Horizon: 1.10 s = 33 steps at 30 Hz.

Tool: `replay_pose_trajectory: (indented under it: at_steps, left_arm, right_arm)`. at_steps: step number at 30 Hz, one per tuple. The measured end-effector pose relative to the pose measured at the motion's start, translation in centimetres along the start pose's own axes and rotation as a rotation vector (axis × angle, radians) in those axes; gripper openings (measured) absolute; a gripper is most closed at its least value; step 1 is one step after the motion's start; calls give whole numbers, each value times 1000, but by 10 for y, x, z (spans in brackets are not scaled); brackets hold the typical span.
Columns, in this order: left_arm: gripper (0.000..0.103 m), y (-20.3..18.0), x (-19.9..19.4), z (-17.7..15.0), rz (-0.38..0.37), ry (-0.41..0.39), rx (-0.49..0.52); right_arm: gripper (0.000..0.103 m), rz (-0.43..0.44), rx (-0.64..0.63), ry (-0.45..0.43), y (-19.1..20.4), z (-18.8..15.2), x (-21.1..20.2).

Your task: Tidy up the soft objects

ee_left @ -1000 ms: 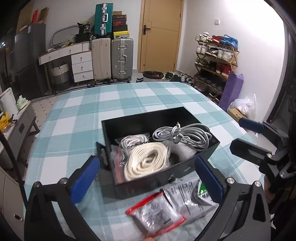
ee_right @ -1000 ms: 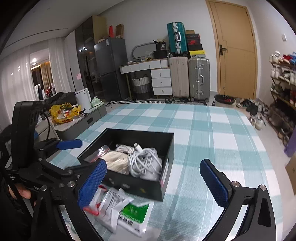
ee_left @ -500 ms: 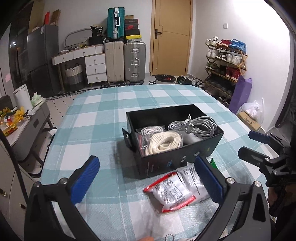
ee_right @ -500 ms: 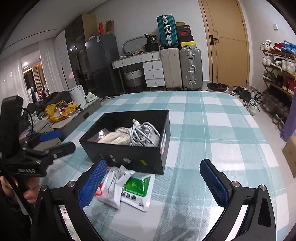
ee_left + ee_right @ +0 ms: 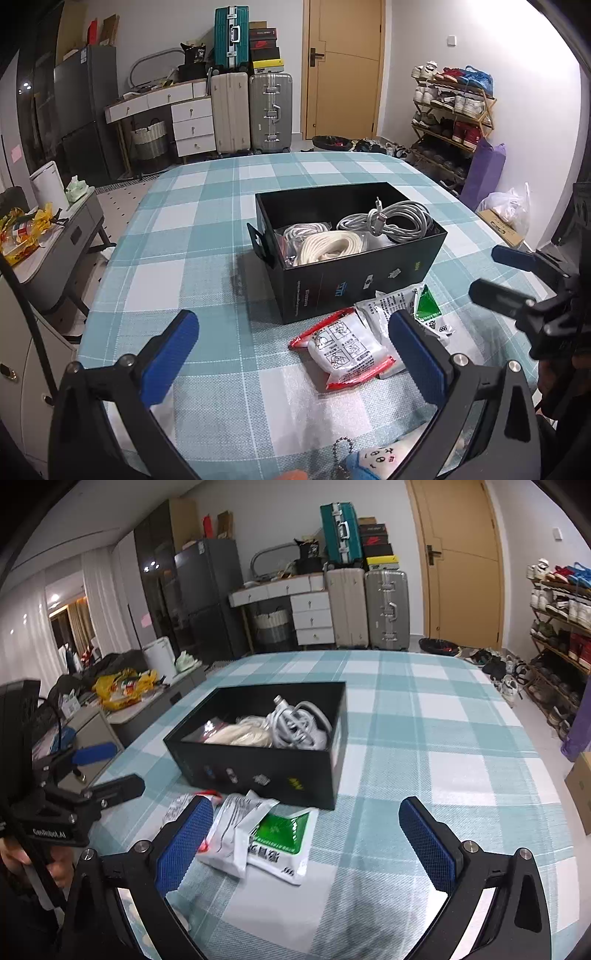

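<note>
packets lie just beside black box; both tongs gape empty.

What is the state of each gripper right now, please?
Left gripper: open, holding nothing, above the table in front of the red-edged packet.
Right gripper: open, holding nothing, above the green-labelled packet.

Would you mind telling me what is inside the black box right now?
The black box holds a cream rope coil, a grey cable bundle and a smaller white cord; anything beneath them is hidden.
</note>
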<state>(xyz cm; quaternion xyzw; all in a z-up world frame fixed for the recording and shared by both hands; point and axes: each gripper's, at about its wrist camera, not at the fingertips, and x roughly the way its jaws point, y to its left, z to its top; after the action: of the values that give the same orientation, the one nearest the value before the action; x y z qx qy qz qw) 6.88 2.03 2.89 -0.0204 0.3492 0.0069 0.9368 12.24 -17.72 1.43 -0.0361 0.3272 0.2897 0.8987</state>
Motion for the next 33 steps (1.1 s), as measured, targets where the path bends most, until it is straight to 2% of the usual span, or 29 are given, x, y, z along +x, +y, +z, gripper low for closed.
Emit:
replay_pose_trajectory:
  at_steps: [8,23,29,33]
  left_arm:
    - [103,2,-1,0,0,5,-5]
    - [103,5,27,-6,-33,95,-46]
    - [103,6,44,-11,-74,155,-85]
    - [103,2,50,-14,-73,173,-81]
  right_arm:
    - [102,33,-60,23,16,-5,2]
    - [102,-73,14,164,-10,-16,35]
    - [102,-80,8,215,-13,-19,50]
    - [102,-71,-3,237,-10,-20,58]
